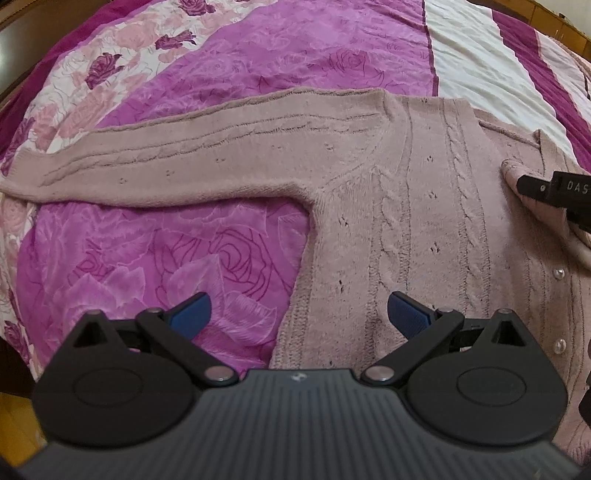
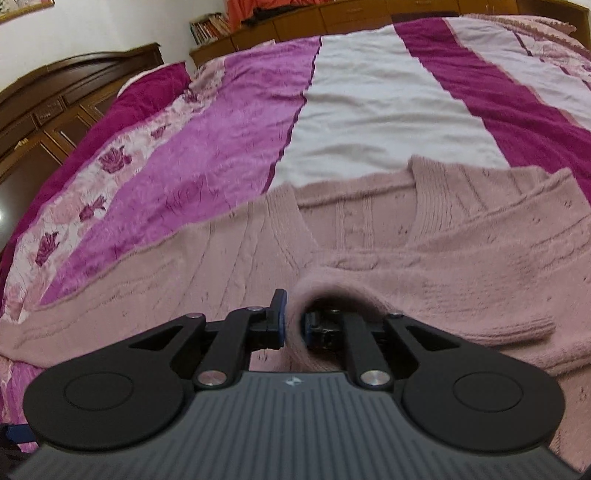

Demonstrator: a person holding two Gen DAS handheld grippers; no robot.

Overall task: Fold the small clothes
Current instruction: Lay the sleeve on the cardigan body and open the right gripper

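Observation:
A pink cable-knit cardigan (image 1: 406,206) with pearl buttons (image 1: 558,273) lies flat on the bed. One sleeve (image 1: 184,162) stretches straight out to the left. My left gripper (image 1: 299,314) hovers open over the cardigan's lower side edge, with nothing between its blue pads. In the right wrist view the other sleeve (image 2: 443,280) lies folded across the cardigan's front (image 2: 240,266). Its cuff (image 2: 325,288) bunches over one finger, and my right gripper (image 2: 293,325) is nearly closed with the cuff fabric pinched between the pads. That gripper (image 1: 546,188) also shows at the right edge of the left wrist view.
A quilted bedspread (image 2: 369,110) in purple, white and rose print covers the bed around the cardigan. Dark wooden furniture (image 2: 55,103) stands at the far left, and a low shelf with books (image 2: 210,29) is behind the bed. Wooden floor (image 1: 14,413) shows past the near bed edge.

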